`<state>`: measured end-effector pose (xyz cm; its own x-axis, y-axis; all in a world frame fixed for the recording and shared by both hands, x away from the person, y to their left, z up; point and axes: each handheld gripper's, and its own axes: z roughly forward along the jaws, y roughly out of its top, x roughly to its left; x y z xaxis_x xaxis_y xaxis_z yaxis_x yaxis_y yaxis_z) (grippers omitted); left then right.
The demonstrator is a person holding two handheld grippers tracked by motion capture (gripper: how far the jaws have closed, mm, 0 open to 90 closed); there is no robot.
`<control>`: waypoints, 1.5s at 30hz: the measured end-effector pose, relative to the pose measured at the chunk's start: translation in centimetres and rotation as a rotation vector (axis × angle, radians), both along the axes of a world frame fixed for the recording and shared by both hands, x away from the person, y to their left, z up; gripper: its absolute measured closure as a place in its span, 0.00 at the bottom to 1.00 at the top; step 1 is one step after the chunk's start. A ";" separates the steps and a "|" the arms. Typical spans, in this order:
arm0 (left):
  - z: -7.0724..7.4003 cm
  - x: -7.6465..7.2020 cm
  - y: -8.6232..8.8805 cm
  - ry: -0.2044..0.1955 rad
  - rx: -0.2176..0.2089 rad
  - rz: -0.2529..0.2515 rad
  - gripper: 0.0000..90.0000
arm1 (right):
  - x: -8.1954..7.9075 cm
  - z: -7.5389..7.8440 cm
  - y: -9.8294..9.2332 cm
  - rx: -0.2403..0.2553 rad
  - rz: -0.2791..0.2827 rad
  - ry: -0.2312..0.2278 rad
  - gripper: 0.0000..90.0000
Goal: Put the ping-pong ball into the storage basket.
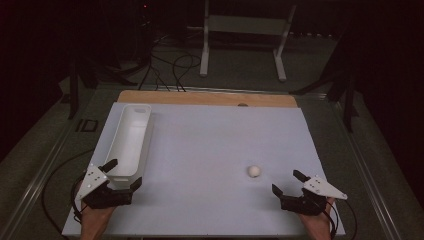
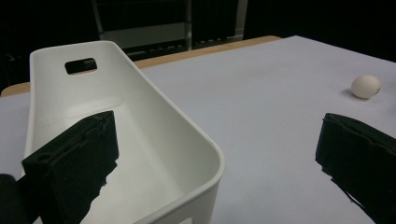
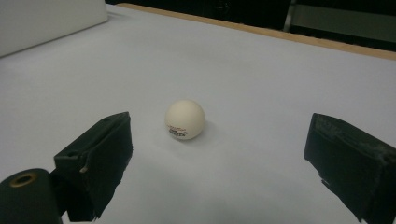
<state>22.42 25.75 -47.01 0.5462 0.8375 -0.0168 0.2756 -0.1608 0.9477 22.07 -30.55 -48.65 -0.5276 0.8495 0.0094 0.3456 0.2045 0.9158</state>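
Both tongs, right tongs (image 3: 217, 154) and left tongs (image 2: 215, 154), are sitting spread wide, so that ping-pong ball (image 3: 185, 119) is probably rolling off across the tabletop (image 1: 210, 145) if nudged.

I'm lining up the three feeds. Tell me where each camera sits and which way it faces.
High view: above the person's side, looking forward and down on the table; both hands, left gripper and right gripper show.
Left gripper view: on the left gripper, facing the white bin; own black jaws show.
Right gripper view: on the right gripper, facing the ball; own jaws show.
All three share the ball.
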 end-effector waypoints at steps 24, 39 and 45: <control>0.3 -0.6 0.1 -0.005 -0.006 0.017 0.00 | 0.4 1.7 -0.1 0.028 -0.030 0.024 0.08; 0.2 -0.5 -0.2 -0.001 0.005 0.011 0.00 | 1.4 3.0 -0.3 0.026 -0.034 0.050 0.08; 0.3 -0.5 -0.2 -0.002 0.002 0.014 0.00 | 1.9 3.5 -0.2 0.027 -0.027 0.065 0.08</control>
